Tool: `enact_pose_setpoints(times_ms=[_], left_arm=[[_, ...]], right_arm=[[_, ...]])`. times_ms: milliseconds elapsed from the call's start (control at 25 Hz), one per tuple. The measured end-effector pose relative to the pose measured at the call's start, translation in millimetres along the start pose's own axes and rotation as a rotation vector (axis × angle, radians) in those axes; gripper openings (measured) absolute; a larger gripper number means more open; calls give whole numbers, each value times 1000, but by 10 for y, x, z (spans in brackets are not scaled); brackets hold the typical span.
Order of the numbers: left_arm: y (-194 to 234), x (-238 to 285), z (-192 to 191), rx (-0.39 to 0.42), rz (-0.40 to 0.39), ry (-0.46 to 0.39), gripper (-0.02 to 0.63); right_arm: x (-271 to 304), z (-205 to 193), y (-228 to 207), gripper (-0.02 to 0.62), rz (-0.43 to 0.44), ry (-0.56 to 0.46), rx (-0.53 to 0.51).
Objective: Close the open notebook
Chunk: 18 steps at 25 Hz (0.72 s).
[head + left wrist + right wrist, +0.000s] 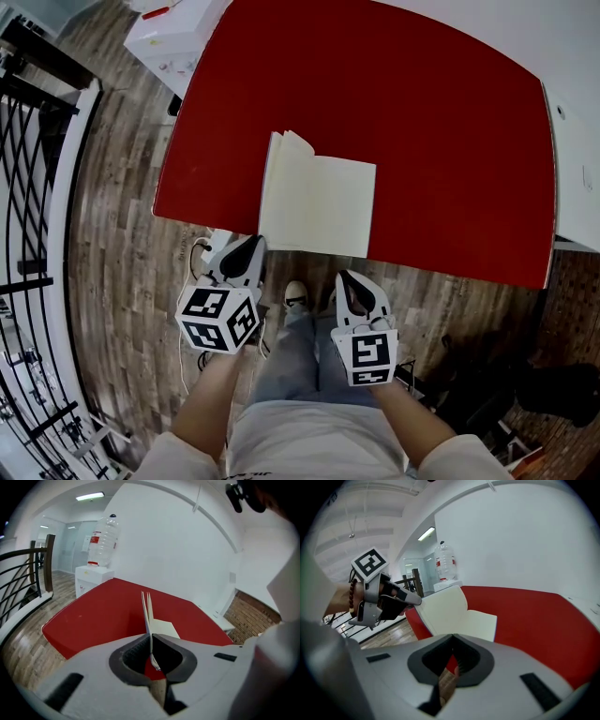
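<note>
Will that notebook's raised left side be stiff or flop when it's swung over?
Probably flexible: the raised leaves pinched by the left gripper splay apart and curve slightly. Likely light, since a thin edge pinch holds them up.

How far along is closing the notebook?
Done: left gripper grips the notebook's left leaves. In hand: they stand upright; the right half lies flat on the red table. Left: swing them over right and release. The right gripper is shut, empty.
</note>
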<state>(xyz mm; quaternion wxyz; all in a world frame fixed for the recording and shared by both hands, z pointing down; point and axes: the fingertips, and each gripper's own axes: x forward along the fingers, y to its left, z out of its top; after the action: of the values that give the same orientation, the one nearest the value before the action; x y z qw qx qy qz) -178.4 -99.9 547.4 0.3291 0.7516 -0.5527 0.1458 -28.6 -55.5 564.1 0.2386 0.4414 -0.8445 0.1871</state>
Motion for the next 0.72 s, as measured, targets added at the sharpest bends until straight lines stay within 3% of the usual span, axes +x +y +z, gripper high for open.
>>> enact_pose_setpoints(times_ms=[160,720], left_arm=[[-251,17,34,74,-23,9,23],[-1119,373,-135,215,-158,74,23]], right_arm=[[-31,12,-39,6,-12,-12,15],[-280,-130,-462,6,-127,-21,95]])
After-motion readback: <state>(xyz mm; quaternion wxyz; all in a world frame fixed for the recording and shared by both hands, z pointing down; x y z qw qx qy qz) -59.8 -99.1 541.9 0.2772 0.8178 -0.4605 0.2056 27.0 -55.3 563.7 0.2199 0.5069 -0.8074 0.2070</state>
